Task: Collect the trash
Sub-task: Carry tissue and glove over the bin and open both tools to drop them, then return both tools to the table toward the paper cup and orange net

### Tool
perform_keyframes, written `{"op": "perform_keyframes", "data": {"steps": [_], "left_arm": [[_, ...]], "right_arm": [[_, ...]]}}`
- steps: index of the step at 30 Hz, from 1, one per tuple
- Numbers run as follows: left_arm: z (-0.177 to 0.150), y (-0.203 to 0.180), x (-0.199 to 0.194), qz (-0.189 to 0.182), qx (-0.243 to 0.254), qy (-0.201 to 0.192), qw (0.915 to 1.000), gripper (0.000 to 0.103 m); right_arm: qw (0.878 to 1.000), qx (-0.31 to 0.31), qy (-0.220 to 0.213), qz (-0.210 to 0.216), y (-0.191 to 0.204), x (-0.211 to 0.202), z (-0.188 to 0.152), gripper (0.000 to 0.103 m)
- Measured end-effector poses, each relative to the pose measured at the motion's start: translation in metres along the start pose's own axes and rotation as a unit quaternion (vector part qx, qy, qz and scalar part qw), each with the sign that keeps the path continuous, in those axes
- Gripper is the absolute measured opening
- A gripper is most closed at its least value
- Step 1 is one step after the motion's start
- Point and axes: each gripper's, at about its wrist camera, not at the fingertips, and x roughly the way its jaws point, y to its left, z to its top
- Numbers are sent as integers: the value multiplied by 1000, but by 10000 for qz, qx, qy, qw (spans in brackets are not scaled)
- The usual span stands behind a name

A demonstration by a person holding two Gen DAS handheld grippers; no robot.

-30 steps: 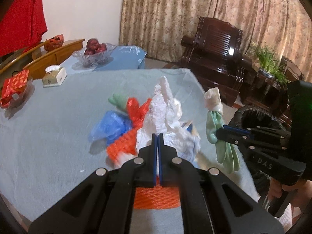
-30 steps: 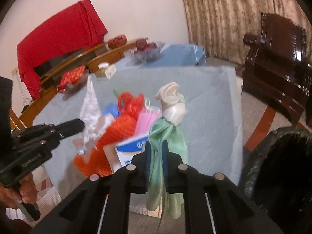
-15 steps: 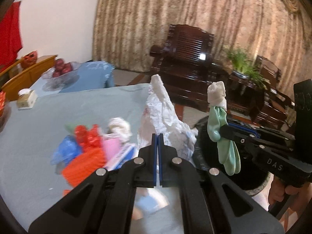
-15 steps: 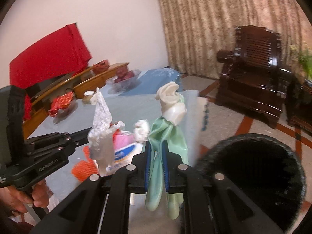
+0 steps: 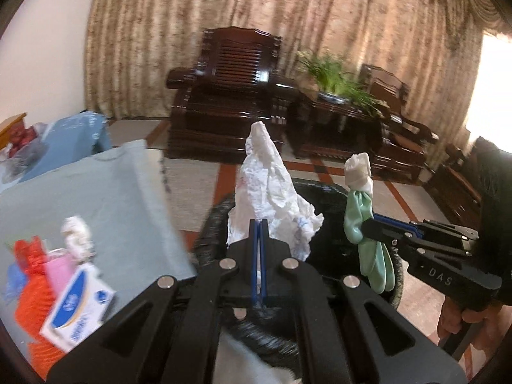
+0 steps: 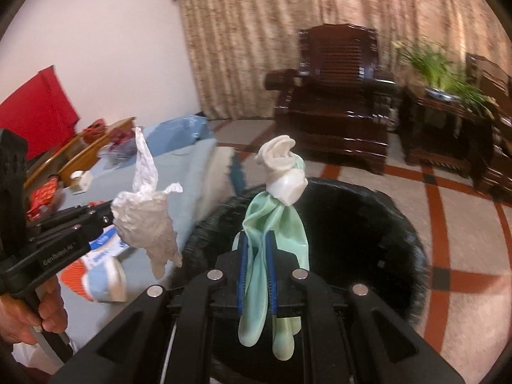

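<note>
My left gripper (image 5: 260,224) is shut on a crumpled white plastic bag (image 5: 270,188), which stands up over the near rim of a black bin (image 5: 323,192). To its right, my right gripper (image 6: 256,240) is shut on a pale green rubber glove (image 6: 275,220) with a white rolled cuff, held above the bin's dark opening (image 6: 352,233). In the right wrist view the left gripper (image 6: 110,212) and its white bag (image 6: 147,220) show at the left. Other trash lies on the blue-clothed table (image 5: 105,198): an orange net (image 5: 30,300), a pink piece (image 5: 57,268), a blue-and-white box (image 5: 78,312).
The table edge sits just left of the bin. Dark wooden armchairs (image 5: 230,96) and a side table with a green plant (image 5: 339,80) stand in front of a patterned curtain. Tiled floor with red lines (image 6: 444,230) surrounds the bin. A person's hand (image 5: 470,323) holds the right gripper.
Both grippers have swung right from over the table's trash pile to over the black bin, each still holding its item. The pile has slid to the left edge of both views.
</note>
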Motion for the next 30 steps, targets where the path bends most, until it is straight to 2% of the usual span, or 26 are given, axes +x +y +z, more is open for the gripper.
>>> {"op": "perform_keyframes", "data": {"steps": [7, 9, 10, 12, 13, 16, 17, 18, 19, 21, 24, 30], "left_arm": [[-4, -26, 43, -335, 106, 308, 9989, 1], [-7, -27, 48, -361, 92, 400, 9985, 4], [-8, -25, 50, -380, 80, 428, 9983, 8], [-10, -22, 51, -350, 23, 454, 9984, 43], [-11, -18, 48, -319, 2, 430, 9986, 45], [-12, -8, 38, -223, -28, 387, 9990, 52], [-13, -3, 33, -168, -31, 344, 9993, 56], [-13, 0, 27, -84, -18, 272, 9996, 61], [-14, 5, 20, 5, 6, 202, 9998, 64], [-14, 12, 6, 211, 42, 58, 9998, 77], [-14, 29, -18, 522, 3, -174, 9985, 87], [-22, 70, -63, 1075, -234, -445, 9929, 90]], "right_arm": [[9991, 234, 183, -303, -29, 11, -9, 11], [9987, 282, 215, -374, -35, 12, -13, 18], [9985, 305, 238, -393, -35, 11, -16, 22], [9979, 375, 234, -481, -39, 11, -18, 29], [9978, 390, 215, -489, -41, 9, -19, 32], [9976, 387, 141, -561, -39, 4, -19, 50], [9976, 386, 117, -565, -40, 4, -18, 58], [9977, 369, 52, -575, -38, 1, -16, 71], [9977, 346, -14, -590, -34, 0, -15, 77], [9973, 277, -183, -652, -26, -3, -11, 96], [9974, 150, -345, -616, -12, -5, -4, 97], [9987, 36, -460, -193, 26, 1, 1, 97]]}}
